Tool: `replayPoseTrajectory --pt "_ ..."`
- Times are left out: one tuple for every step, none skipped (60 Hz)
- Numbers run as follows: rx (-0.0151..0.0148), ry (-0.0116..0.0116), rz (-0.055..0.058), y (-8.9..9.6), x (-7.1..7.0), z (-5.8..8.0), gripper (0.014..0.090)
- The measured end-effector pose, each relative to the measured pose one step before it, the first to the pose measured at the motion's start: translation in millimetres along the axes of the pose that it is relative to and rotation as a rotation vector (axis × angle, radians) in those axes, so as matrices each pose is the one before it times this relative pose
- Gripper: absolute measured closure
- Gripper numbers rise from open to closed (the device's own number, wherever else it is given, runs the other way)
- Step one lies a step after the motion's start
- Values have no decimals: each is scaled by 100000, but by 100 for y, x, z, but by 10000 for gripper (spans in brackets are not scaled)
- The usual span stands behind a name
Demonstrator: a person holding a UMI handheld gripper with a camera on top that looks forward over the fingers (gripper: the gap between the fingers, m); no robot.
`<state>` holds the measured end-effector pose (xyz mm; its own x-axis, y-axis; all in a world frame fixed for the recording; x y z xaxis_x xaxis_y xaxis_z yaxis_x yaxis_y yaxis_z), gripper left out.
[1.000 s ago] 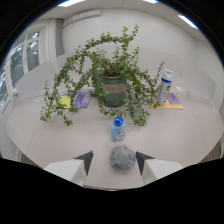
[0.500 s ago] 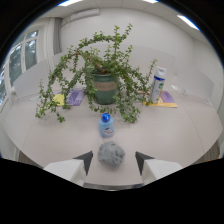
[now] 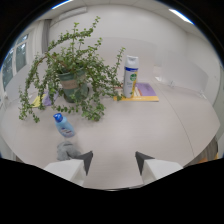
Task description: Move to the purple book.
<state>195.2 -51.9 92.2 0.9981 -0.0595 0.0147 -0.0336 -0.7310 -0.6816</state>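
**Swing toward the book, approach unfinished**

The view has swung right since the earlier frames: the plant (image 3: pixel 75 82) has slid toward 10 o'clock, and the bottle (image 3: pixel 64 125) and grey lump (image 3: pixel 66 148) now sit left of the fingers.

The gripper (image 3: pixel 113 161) is wide open and holds nothing. The purple book (image 3: pixel 146 90) lies at 1 o'clock, well beyond the fingers, on a yellow one just right of the spray can (image 3: pixel 130 75).

Most of the travel looks left to do. Bare table (image 3: pixel 150 130) runs straight ahead; plant fronds crowd the left, and the table edge curves close at 3 o'clock.
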Motion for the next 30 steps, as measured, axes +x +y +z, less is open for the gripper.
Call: replayPoseTrajectory --pt "-110 71 159 -116 405 169 202" --pt "-100 -32 76 -177 397 225 203" --pt "-72 -88 43 -164 372 225 203" --pt "-58 -71 53 -179 382 226 204" --pt "-53 16 77 -196 402 222 203" --pt "-37 80 66 -189 405 227 203" --pt "-26 12 46 -187 369 246 203" --pt "-139 -7 -11 -227 307 230 203" --pt "-33 -108 64 -213 357 231 203" --pt "-31 -99 32 -229 368 242 203" --pt "20 -41 76 -238 383 259 203" --pt "-42 -30 75 -250 348 242 203" --pt "-10 -36 76 -262 366 256 203" --pt "151 116 132 -216 277 275 204" --pt "152 42 61 -233 345 246 205" --pt "165 -7 26 -261 350 278 204" --pt "192 -10 -4 -269 363 282 204" --pt "219 53 43 -260 354 286 203" --pt "216 82 32 -248 375 301 201" --pt "156 84 -17 -243 373 288 202" --pt "124 5 -20 -242 350 304 201" --pt "183 67 8 -246 371 287 200" --pt "31 20 -13 -317 359 282 200" --pt "231 -7 -77 -245 366 341 202" --pt "134 15 -78 -246 324 301 202" --pt "123 -37 -194 -209 335 337 202" --pt "112 -3 -189 -228 331 352 202" --pt "159 -34 -194 -246 327 320 201" --pt "217 -167 -173 -242 293 328 203" --pt "171 -211 -235 -240 293 344 204"
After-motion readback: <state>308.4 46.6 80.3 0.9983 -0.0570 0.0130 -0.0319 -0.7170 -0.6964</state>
